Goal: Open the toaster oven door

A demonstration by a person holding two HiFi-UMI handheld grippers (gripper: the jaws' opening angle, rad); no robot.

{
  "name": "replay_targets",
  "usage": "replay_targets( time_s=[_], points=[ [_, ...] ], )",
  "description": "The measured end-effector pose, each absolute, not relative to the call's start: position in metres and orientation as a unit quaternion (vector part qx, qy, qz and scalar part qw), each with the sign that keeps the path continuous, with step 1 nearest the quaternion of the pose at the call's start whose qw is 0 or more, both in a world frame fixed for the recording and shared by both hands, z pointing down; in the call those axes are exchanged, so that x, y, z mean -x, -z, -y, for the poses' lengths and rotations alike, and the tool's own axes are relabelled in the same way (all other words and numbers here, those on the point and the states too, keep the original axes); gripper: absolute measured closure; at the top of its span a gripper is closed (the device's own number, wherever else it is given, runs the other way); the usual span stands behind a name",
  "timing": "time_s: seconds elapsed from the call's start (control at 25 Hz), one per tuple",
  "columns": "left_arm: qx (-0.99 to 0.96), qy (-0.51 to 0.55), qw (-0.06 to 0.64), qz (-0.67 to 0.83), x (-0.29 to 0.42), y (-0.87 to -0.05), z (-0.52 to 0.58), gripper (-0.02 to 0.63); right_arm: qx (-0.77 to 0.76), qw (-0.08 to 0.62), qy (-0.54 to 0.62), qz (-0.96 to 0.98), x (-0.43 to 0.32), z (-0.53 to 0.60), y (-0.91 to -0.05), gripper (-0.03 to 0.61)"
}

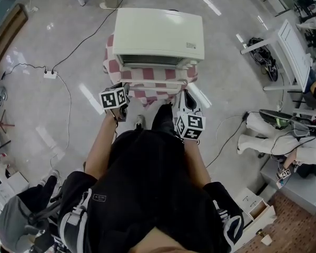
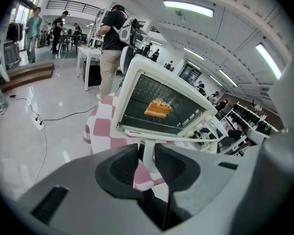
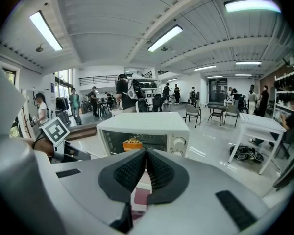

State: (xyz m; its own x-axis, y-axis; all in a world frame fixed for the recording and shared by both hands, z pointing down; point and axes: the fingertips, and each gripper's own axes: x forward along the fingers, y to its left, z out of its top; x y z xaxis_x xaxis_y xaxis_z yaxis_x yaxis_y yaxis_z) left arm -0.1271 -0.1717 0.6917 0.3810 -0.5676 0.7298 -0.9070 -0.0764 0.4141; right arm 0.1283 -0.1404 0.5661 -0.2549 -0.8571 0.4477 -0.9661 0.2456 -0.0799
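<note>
- close to my body, the right gripper (image 3: 145, 155) waits spare, jaws pressed together on nothing.
- just ahead, my left gripper (image 2: 147, 151) is clamped on the door handle (image 2: 176, 137) post, placed for pulling.
- beyond, the toaster oven (image 1: 158, 33) sits on a checked cloth (image 1: 114, 65), its door (image 2: 161, 106) apparently swung down toward me.

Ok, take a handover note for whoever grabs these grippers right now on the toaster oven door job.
Left gripper: shut on the door handle.
Right gripper: shut, empty, held in front of the toaster oven.
The oven sits on a checkered cloth, with orange food inside.
Done: the door looks swung down.
Left: check it is fully down, then release.
</note>
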Motion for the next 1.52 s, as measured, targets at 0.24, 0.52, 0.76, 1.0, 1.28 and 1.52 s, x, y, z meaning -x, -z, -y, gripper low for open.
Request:
replay_targets(
  time_s=[0.24, 0.52, 0.76, 1.0, 1.28, 1.52],
  points=[
    [-0.703, -0.207, 0.436, 0.522, 0.127, -0.705, 0.159, 0.505, -0.597, 0.154, -0.249, 0.747, -0.147, 0.140, -0.605, 0.551],
    [-0.700, -0.210, 0.437, 0.524, 0.127, -0.710, 0.155, 0.505, -0.592, 0.047, -0.425, 0.683, -0.169, 0.157, -0.656, 0.399],
    [-0.697, -0.209, 0.447, 0.519, 0.124, -0.715, 0.153, 0.505, -0.574, -0.030, -0.525, 0.627, -0.177, 0.169, -0.689, 0.394],
    [-0.696, -0.209, 0.454, 0.515, 0.124, -0.719, 0.151, 0.506, -0.567, -0.038, -0.541, 0.620, -0.175, 0.171, -0.695, 0.456],
    [-0.715, -0.175, 0.468, 0.490, 0.126, -0.718, 0.144, 0.488, -0.555, -0.058, -0.554, 0.618, -0.174, 0.168, -0.700, 0.462],
    [-0.693, 0.022, 0.580, 0.426, 0.137, -0.702, 0.133, 0.468, -0.553, -0.061, -0.562, 0.612, -0.175, 0.161, -0.706, 0.466]
  ],
)
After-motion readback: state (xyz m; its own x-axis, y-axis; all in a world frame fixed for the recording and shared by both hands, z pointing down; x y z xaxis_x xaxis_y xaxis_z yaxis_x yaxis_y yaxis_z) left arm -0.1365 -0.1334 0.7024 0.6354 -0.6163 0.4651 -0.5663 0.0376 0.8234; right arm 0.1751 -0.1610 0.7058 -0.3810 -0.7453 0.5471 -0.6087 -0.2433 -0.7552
